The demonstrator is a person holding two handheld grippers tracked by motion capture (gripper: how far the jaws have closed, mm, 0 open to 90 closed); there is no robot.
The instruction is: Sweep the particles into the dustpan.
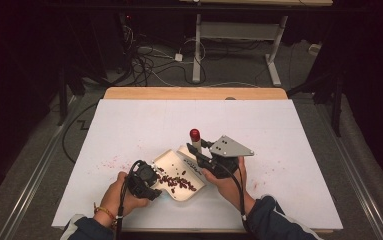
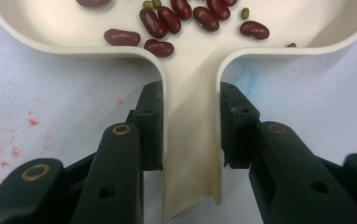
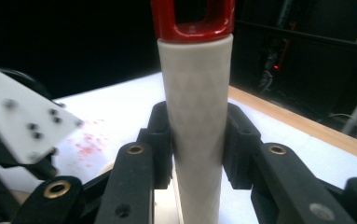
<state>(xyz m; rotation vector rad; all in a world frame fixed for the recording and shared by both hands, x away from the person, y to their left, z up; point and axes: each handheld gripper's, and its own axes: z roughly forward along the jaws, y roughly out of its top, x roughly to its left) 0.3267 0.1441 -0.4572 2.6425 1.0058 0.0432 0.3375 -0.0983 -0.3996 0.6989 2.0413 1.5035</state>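
I have the left gripper (image 2: 191, 135) clamped on the stem of the cream dustpan (image 2: 192, 88), its pads pressed against both sides of that handle. The pan lies on the white table (image 1: 144, 125) near the front edge, red kidney beans (image 2: 160, 22) and a few small green beans (image 2: 245, 12) scattered inside. My right gripper (image 3: 197, 144) grips the brush handle (image 3: 197, 116) — white shaft, red loop on top — held upright just behind the pan.

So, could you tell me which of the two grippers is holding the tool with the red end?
The right gripper: it clamps the white handle with the red end, while the left gripper grips the cream dustpan's handle.
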